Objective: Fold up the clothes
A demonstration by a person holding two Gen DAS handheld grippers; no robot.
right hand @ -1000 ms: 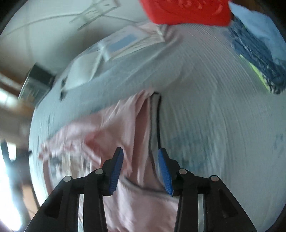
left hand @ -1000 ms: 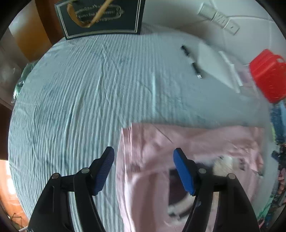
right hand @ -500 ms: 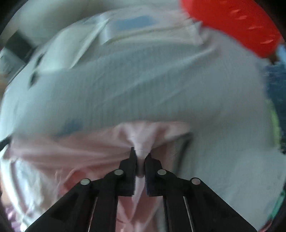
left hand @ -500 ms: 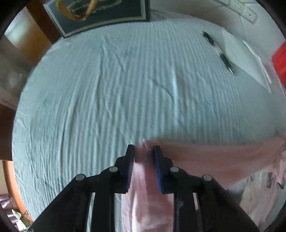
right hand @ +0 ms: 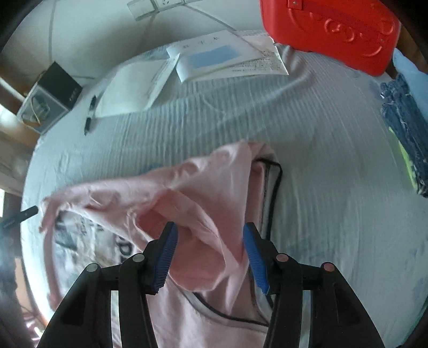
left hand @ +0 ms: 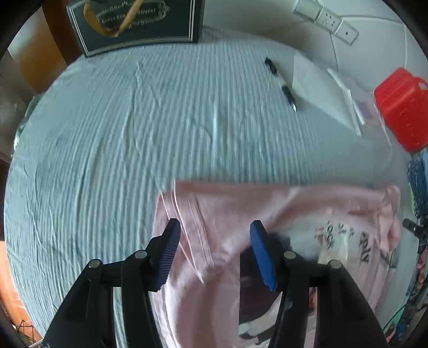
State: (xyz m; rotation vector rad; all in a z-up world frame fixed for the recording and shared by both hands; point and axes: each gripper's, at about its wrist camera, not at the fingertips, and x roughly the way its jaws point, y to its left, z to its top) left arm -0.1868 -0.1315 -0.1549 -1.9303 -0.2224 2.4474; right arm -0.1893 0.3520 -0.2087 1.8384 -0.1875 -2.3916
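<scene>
Count: one pink T-shirt (left hand: 281,214), two grippers, one pen (left hand: 281,80), several white paper sheets (right hand: 128,91), one red plastic case (right hand: 329,32), one dark box (left hand: 133,21) with an orange strap, one stack of blue clothes (right hand: 401,120), one wall socket strip (left hand: 326,18). My left gripper (left hand: 214,251) points steeply down, jaws about half apart and opening; the shirt's folded left edge lies between the blue pads (left hand: 168,254), but neither pad presses on it, so nothing is gripped. My right gripper (right hand: 207,254) is the same: roughly half apart, opening, with a raised fold of pink cloth between the pads (right hand: 165,257) and loose, not clamped. The shirt sits on the near part of the bed, partly folded over on itself, its top fold running straight across the left view; printed graphic visible toward the right in that view, and a dark-trimmed neckline (right hand: 275,187) shows in the right view at the shirt's right side. Surface is a pale blue-grey striped bedsheet (left hand: 133,133), lightly wrinkled. Pen and papers lie far side, well apart from the shirt; red case at the far right corner, blue clothes just beside it along the right edge. White wall behind, wood furniture (left hand: 34,61) at far left. Both views are motion-blurred.
</scene>
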